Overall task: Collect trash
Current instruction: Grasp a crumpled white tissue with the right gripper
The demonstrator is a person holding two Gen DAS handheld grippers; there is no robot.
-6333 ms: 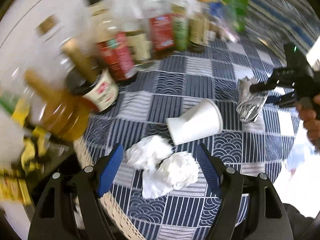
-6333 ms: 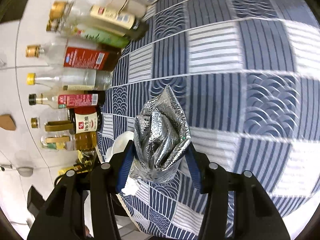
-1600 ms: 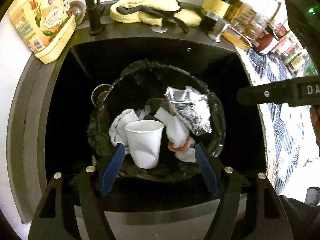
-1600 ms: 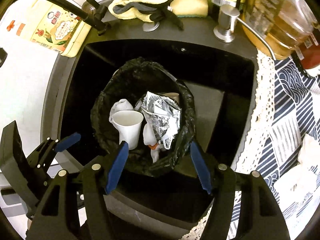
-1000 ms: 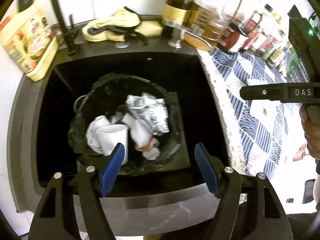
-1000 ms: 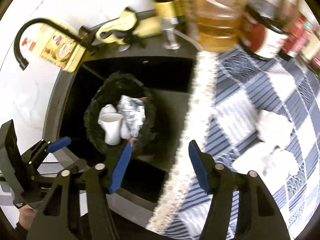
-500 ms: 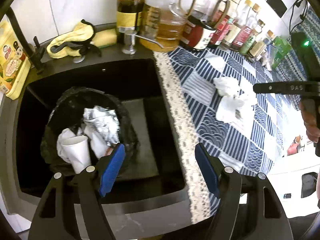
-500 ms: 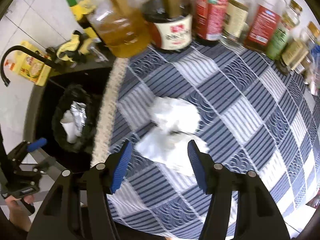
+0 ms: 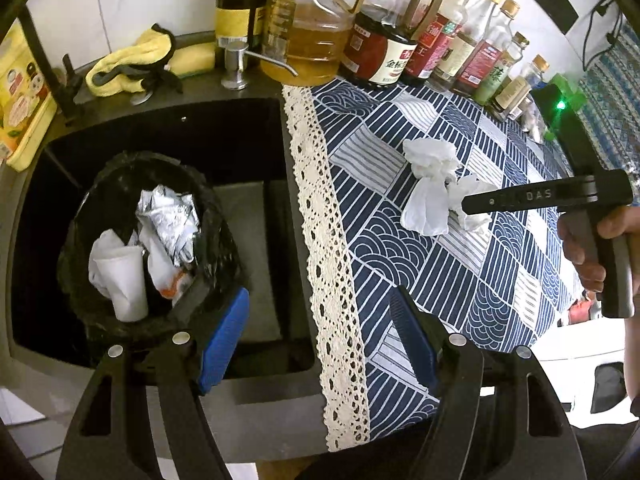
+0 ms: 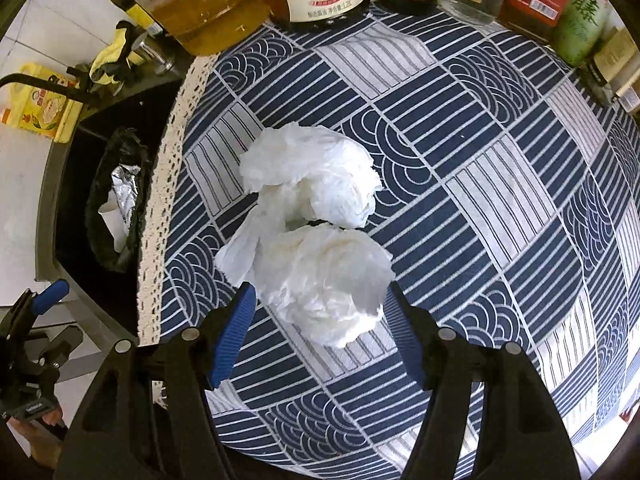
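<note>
Over the patterned tablecloth (image 10: 500, 184), right gripper (image 10: 320, 332), moved from the black-lined bin (image 9: 224, 248), straddles crumpled white tissues (image 10: 320, 280), jaws wide, empty; left gripper (image 9: 320, 336) likewise open, idle.

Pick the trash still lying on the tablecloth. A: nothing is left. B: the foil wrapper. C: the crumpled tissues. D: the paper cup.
C: the tissues lie on the tablecloth ahead of the open right hand-held gripper, while the cup and the foil sit in the bin.

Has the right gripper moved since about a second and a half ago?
Yes. The right gripper swung from above the trash bin in the sink over to the checked tablecloth, open around the nearer crumpled tissue.
</note>
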